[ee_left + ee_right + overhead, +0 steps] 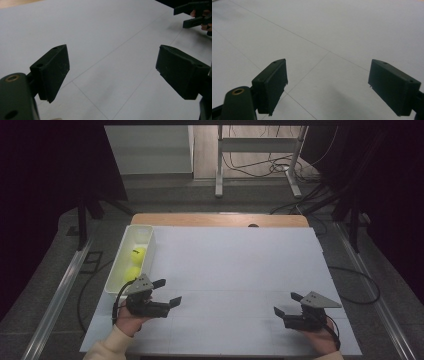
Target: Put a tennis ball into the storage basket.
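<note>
Left gripper (167, 291) is sitting low over the white table sheet (235, 265) at the near left, jaws standing apart with nothing between them, pointing toward the table's middle. In the left gripper view both black jaws are showing wide apart over bare white sheet, and the right gripper (191, 15) is showing far off at the top right corner with a bit of hand behind it. Right gripper (288, 304) is resting at the near right of the sheet, jaws also spread and empty, pointing toward the left; the right gripper view is showing the same gap over plain sheet with thin seam lines. A hand is wrapping each gripper body, a light sleeve (107, 347) coming in at the bottom left. Two yellow-green balls (136, 262) are lying in the white bin (145, 232) at the left edge of the sheet, one behind the other, close together; cannot tell if touching. The nearer ball is sitting just beyond the left gripper's grey plate; the gripper is beside the bin's near end, not in it. The right gripper is well apart from the bin.
</note>
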Demonstrator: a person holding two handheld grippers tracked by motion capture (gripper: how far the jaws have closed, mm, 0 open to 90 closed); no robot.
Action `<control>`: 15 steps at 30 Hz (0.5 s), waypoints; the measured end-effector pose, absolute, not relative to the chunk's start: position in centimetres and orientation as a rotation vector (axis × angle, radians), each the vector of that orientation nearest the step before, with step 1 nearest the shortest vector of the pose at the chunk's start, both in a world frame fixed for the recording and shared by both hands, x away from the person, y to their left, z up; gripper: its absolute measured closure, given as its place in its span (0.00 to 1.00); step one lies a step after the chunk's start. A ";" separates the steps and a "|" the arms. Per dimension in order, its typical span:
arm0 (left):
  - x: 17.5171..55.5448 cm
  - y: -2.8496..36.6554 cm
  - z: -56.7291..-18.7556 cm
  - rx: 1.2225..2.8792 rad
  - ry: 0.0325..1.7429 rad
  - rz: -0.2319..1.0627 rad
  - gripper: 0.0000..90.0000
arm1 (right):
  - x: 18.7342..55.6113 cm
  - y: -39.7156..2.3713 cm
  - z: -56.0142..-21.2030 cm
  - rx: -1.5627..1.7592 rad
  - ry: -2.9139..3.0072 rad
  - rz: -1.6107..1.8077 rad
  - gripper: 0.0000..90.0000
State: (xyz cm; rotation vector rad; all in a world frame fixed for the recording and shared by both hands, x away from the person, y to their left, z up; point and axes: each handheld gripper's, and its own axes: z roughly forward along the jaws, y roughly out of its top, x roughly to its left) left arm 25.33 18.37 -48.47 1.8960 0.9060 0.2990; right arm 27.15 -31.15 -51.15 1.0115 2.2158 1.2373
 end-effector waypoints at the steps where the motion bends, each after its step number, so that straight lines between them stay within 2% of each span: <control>1: 25.2 18.4 -48.7 1.896 0.912 0.305 0.14 | 27.1 -31.1 -51.1 1.013 2.216 1.242 0.18; 15: 24.0 20.3 -50.6 1.896 0.963 0.305 0.14 | 26.9 -30.6 -51.0 1.002 2.237 1.294 0.18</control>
